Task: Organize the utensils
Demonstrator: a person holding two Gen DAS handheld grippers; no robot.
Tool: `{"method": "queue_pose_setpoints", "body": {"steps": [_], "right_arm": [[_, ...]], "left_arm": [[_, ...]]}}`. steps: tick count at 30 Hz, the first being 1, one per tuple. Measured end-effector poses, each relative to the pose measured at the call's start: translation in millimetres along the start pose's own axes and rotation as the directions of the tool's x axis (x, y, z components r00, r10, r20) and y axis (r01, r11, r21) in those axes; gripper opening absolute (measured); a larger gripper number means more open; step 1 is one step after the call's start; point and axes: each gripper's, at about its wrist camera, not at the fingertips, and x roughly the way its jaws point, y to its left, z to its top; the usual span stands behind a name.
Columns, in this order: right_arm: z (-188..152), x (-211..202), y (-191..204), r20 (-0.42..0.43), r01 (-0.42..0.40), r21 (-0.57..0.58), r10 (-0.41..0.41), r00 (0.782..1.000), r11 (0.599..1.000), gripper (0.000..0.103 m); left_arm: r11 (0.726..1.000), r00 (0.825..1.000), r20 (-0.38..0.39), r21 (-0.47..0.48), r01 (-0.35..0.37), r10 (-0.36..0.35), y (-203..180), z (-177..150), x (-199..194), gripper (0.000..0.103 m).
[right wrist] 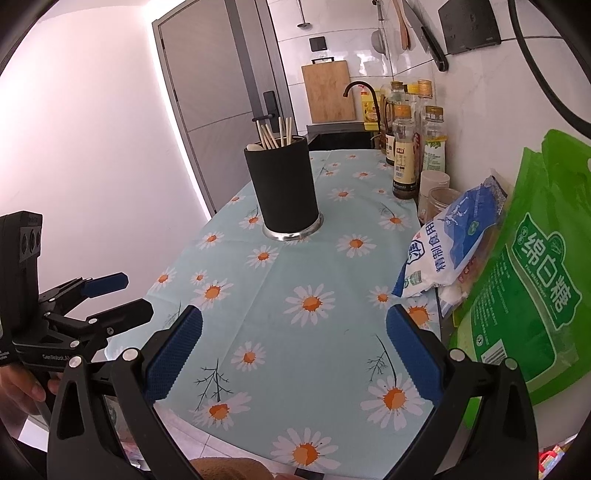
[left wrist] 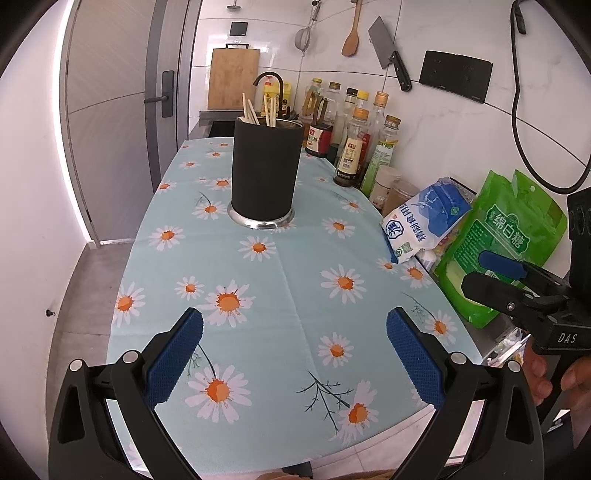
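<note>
At the far left a grey door [left wrist: 110, 122] with a lever handle is seen, beside a white wall. One black utensil holder [left wrist: 264, 173] with a steel base is stood upright on the tabletop [left wrist: 280, 280], toward its far end, well apart from both grippers. Inside it several wooden chopsticks [left wrist: 258, 109] are counted, about six, and one pale spoon [right wrist: 255, 147] is seen at the rim from the right wrist view. The tabletop is covered by one light blue cloth printed with daisies. Behind the holder one dark faucet [left wrist: 269, 79] and one wooden cutting board [left wrist: 232, 77] are seen. On the tiled wall one strainer, one wooden spatula [left wrist: 352, 35] and one cleaver [left wrist: 388, 50] are hung. Further right, a cluster of bottles [left wrist: 354, 147], one blue-and-white bag [left wrist: 424, 221] and one green bag [left wrist: 502, 243] are lined along the wall.

The left hand-held gripper [left wrist: 294, 354] is held low over the near edge, its blue pads spread apart around nothing. The right hand-held gripper [right wrist: 294, 354] is held alongside it, likewise spread apart with nothing between its pads.
</note>
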Motion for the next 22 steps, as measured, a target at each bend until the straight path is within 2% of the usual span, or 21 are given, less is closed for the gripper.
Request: {"method": "queue_pose_setpoints", "body": {"steps": [22], "right_arm": [[4.7,0.0,2.3,0.008,-0.002,-0.002,0.002,1.0,1.0,0.098]], "left_arm": [[1.0,1.0,0.009,0.008,0.018,-0.018,-0.4,2.5,-6.9,0.097]]}}
